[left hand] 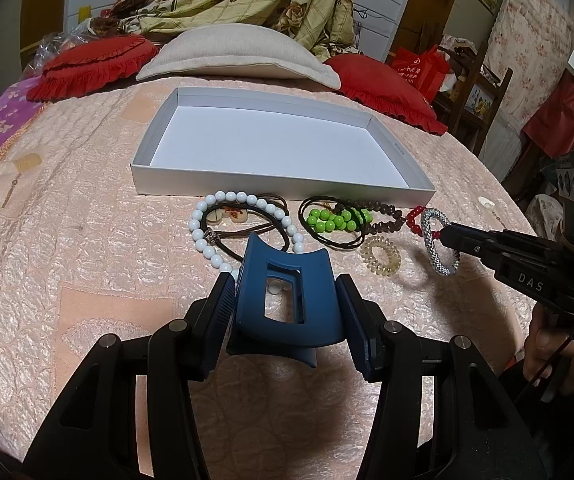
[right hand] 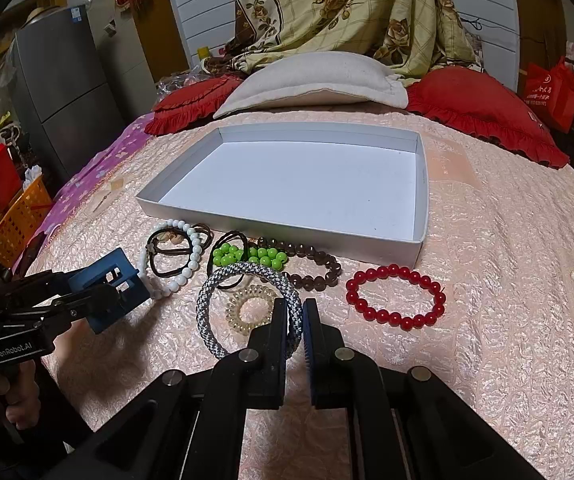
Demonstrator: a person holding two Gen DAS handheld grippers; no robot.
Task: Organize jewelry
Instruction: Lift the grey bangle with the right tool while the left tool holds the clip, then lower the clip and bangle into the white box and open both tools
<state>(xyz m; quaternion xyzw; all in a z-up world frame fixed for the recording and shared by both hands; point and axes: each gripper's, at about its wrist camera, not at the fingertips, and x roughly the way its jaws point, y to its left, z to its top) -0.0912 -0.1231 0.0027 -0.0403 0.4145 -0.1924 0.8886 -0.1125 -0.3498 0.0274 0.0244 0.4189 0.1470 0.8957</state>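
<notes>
My left gripper (left hand: pixel 285 292) is shut on a blue hair claw clip (left hand: pixel 287 300), also seen in the right wrist view (right hand: pixel 109 286), held just above the bedspread. My right gripper (right hand: pixel 295 312) is shut on a silver braided bangle (right hand: pixel 223 292), which also shows in the left wrist view (left hand: pixel 435 240). On the bed lie a white bead bracelet (right hand: pixel 185 260), green beads (right hand: pixel 247 258), a brown bead bracelet (right hand: pixel 311 264), a clear coil hair tie (right hand: pixel 249 308) and a red bead bracelet (right hand: pixel 397 296). A white empty tray (right hand: pixel 279 224) lies behind them.
Red cushions (right hand: pixel 483 112) and a beige pillow (right hand: pixel 311 80) lie beyond the tray at the bed's head. A fridge (right hand: pixel 59 92) and an orange basket (right hand: pixel 19 220) stand off the bed's left side.
</notes>
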